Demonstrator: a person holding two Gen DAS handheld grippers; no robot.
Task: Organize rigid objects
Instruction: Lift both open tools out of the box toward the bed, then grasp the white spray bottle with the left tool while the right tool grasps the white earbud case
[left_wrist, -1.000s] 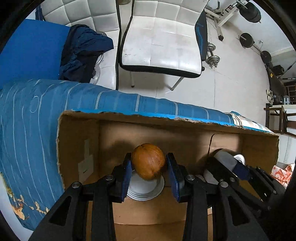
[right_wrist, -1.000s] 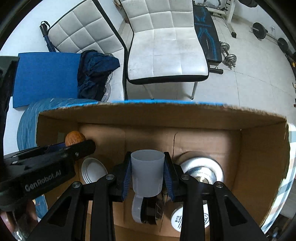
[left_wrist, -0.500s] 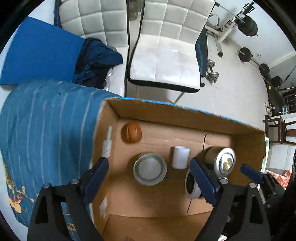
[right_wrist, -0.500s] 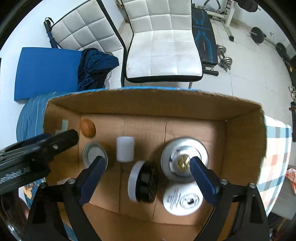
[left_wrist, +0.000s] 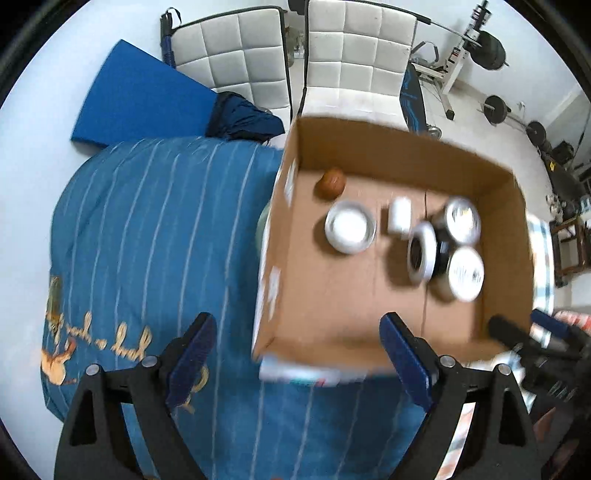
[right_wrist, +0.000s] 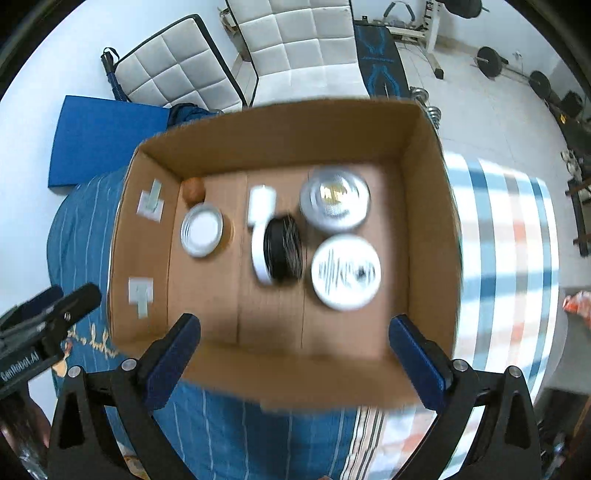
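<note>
Blue striped bedspread (left_wrist: 155, 229) under open brown cardboard box (right_wrist: 280, 373). Left gripper (left_wrist: 297, 363) spread, empty. Right gripper (right_wrist: 293, 360) opening, empty. Clear box rim before next pick; avoid round brown nut (right_wrist: 193, 189), white plastic cup (right_wrist: 260, 204).

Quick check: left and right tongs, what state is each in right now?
Left tongs: open, holding nothing.
Right tongs: opening wide, nothing between the jaws.
</note>
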